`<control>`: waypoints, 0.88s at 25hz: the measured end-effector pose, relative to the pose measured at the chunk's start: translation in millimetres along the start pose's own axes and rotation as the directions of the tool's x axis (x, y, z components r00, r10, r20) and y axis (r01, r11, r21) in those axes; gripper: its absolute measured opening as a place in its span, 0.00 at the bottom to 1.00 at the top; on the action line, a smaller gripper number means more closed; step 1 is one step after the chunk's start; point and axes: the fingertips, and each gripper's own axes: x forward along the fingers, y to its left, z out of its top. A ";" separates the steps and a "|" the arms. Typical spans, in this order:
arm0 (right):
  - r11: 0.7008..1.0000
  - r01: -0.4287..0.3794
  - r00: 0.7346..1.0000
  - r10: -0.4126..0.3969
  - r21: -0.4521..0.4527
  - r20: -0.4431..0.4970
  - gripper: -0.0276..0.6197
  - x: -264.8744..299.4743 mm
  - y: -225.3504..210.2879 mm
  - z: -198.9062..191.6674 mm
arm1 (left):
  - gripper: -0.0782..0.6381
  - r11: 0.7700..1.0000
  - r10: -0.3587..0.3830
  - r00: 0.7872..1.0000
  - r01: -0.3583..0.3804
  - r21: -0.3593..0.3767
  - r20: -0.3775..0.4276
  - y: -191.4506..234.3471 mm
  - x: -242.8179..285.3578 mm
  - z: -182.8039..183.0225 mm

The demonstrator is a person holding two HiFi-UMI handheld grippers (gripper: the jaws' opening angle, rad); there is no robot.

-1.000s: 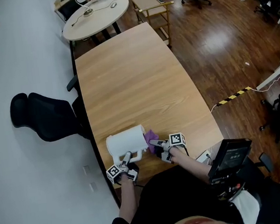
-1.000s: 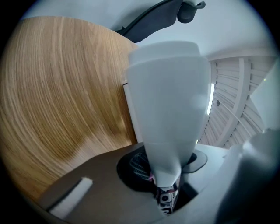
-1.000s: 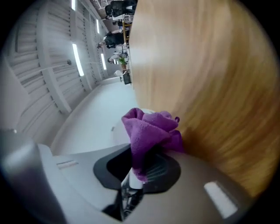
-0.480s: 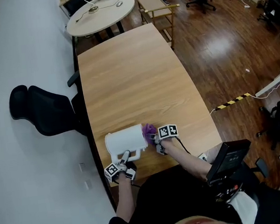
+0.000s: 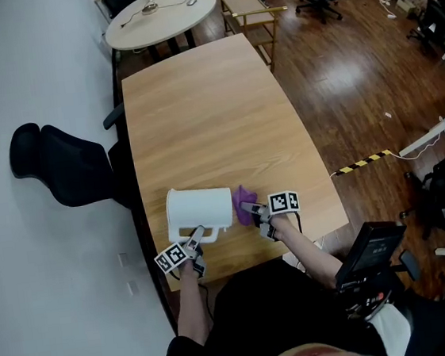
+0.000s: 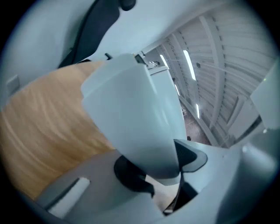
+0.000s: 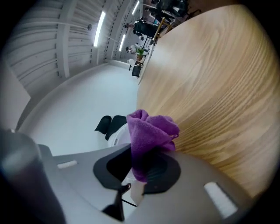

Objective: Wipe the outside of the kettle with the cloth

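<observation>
One white kettle (image 5: 200, 211) lies tipped on its side at the near left edge of the tabletop (image 5: 208, 119). The left tongs (image 5: 195, 235), reaching in from the near side, are clamped on its handle. The right tongs (image 5: 252, 209) pinch one bunched purple cloth (image 5: 244, 205) at the kettle's right end.

The kettle (image 5: 200, 210) is showing a smooth, white, faintly glossy shell, probably plastic. The cloth (image 5: 244, 204) is looking soft, fuzzy and matt. The tabletop (image 5: 208, 119) is showing pale satin wood grain, and the floor (image 5: 339, 80) is gleaming like polished dark wood.
</observation>
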 end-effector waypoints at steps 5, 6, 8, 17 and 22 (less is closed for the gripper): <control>0.999 0.054 0.998 -0.054 0.001 -0.019 0.11 -27.2 -2.5 -11.7 | 0.76 0.815 0.077 0.996 -0.037 0.579 -0.044 -49.6 5.9 23.0; 0.997 0.077 0.996 -0.077 0.004 -0.036 0.11 -33.9 -9.1 -17.9 | 0.76 0.739 0.073 0.996 -0.018 0.674 -0.053 -59.0 7.9 24.1; 0.994 0.110 0.992 -0.108 0.025 -0.064 0.11 -45.5 -24.5 -32.3 | 0.75 0.586 0.059 0.995 0.033 0.810 -0.084 -73.2 11.8 19.4; 0.993 0.088 0.995 -0.085 0.081 -0.043 0.11 -69.1 -8.9 -59.1 | 0.74 0.182 0.127 0.991 0.017 0.983 -0.041 -87.4 17.6 -11.4; 0.998 0.017 0.999 -0.015 0.062 -0.032 0.11 -38.8 10.0 -42.9 | 0.74 0.213 0.116 0.993 -0.032 0.976 0.008 -83.0 32.9 14.4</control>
